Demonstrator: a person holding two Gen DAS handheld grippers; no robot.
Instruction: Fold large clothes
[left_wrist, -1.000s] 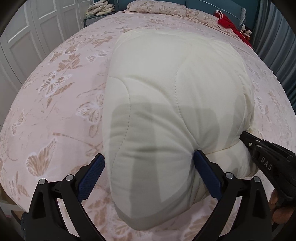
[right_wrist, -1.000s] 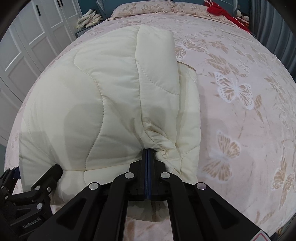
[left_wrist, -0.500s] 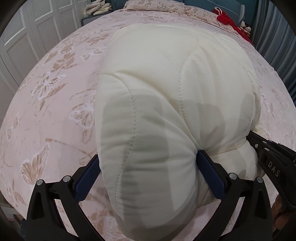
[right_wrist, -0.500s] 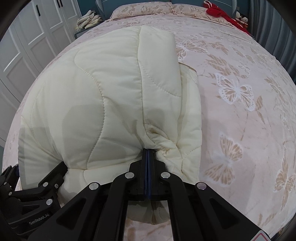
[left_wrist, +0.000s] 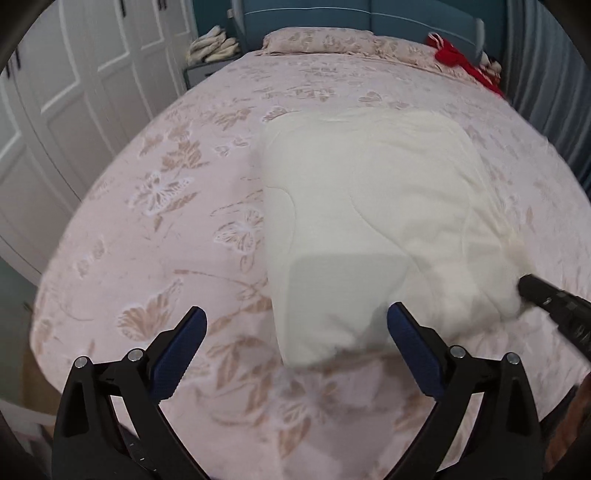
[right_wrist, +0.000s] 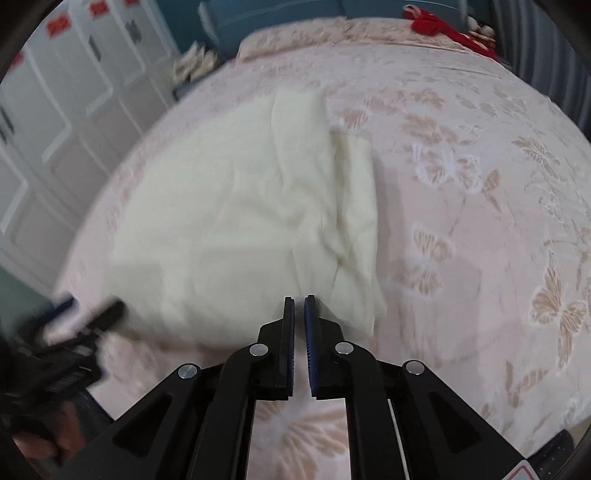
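A cream quilted padded garment (left_wrist: 373, 221) lies folded into a thick bundle on the pink butterfly-print bed; it also shows in the right wrist view (right_wrist: 251, 221). My left gripper (left_wrist: 295, 336) is wide open and empty, drawn back from the bundle's near edge. My right gripper (right_wrist: 299, 314) has its jaws a narrow gap apart with nothing between them, just short of the bundle's near right corner. Its tip also shows in the left wrist view (left_wrist: 532, 286), touching the bundle's right edge. The left gripper also appears blurred at the lower left in the right wrist view (right_wrist: 92, 317).
The bed (left_wrist: 166, 240) fills both views. Pillows (left_wrist: 317, 40) lie at the headboard, a red item (left_wrist: 454, 59) at the far right. White wardrobe doors (left_wrist: 74, 92) stand left. A heap of pale cloth (left_wrist: 210, 48) sits on a nightstand.
Both grippers have pulled back from the bundle. The right gripper has let go of the fabric and parted slightly. The left gripper no longer straddles the bundle. The bundle has settled flatter.
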